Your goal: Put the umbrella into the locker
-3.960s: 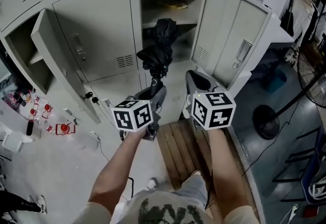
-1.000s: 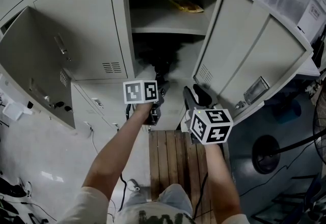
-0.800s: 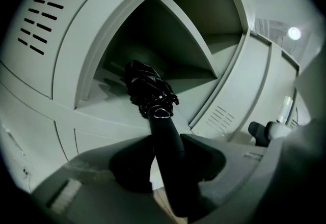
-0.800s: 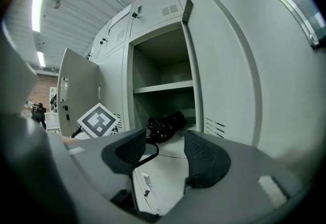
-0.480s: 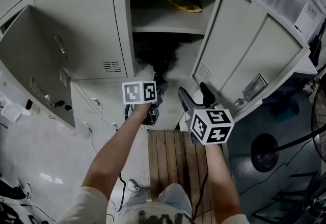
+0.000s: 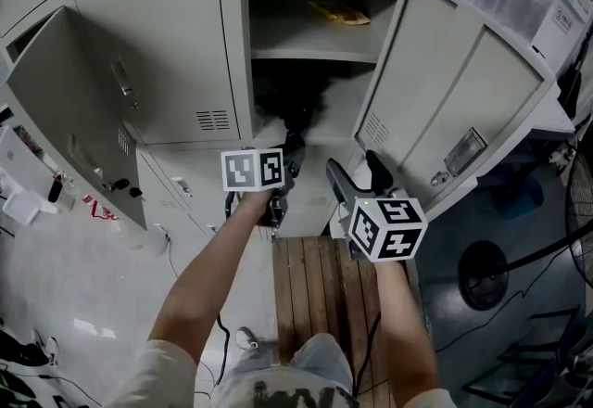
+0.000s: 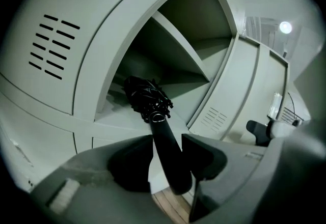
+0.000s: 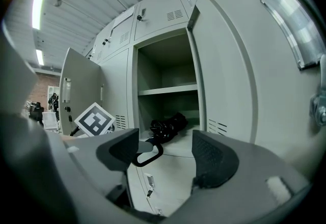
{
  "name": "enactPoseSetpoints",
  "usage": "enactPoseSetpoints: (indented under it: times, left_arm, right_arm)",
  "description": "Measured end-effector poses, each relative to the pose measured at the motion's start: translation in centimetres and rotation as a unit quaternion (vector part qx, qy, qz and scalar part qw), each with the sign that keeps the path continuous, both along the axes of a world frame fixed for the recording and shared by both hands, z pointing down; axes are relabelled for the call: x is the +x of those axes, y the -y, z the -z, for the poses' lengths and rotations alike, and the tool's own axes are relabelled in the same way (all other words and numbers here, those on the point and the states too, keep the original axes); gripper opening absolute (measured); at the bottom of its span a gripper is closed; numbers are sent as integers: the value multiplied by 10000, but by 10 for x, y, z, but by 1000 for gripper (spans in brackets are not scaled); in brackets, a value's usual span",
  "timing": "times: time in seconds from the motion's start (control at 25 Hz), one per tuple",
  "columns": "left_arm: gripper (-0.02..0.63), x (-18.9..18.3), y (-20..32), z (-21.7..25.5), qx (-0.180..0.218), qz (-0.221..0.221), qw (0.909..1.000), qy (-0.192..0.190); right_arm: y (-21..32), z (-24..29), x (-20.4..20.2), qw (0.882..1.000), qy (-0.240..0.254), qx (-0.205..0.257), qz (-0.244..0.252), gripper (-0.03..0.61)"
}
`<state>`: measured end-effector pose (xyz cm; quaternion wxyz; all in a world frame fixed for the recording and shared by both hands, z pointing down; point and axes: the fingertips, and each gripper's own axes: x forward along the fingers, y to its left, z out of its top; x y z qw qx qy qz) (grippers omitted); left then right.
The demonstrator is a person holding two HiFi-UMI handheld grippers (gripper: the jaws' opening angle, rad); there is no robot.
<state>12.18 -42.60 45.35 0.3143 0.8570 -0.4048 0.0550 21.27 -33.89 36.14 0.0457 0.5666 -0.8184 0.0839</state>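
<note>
Black folded umbrella [image 6: 289, 109] is lying on the floor of the lower compartment of the open locker [image 6: 311, 54], dead ahead at 12 o'clock. The canopy is inside and the handle [image 7: 168, 157] pokes out over the front edge toward me. My left gripper [image 6: 290, 159] has its fingers [image 7: 127, 164] either side of that handle. They've just eased wider and there's a sliver of gap on one side, so it's a loose fit, not a pinch. My right gripper [image 6: 354, 167] sits just beside it, at 3 o'clock from the left one. Its fingers [image 8: 214, 159] have just come apart too and stand spread wide with nothing between them. The locker door [image 6: 445, 109] hangs open at 2 o'clock. Something yellow [image 6: 339, 13] sits on the upper shelf, and there are wooden slats [image 6: 320, 286] at 6 o'clock under me.
</note>
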Motion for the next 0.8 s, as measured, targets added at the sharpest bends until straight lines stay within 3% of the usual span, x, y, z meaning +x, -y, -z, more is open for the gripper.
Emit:
enactPoseSetpoints:
  times: [0.24,0.8]
  left_arm:
    - [187,-18,-8,13,220,-13,9998,-30]
    - [187,-92,-44,41,949,7,9947,397]
  right_arm:
    - [-8,0,-19,10000,-42,-12,29,314]
    - [-9,-29,-76,9992,-323,-205,94,314]
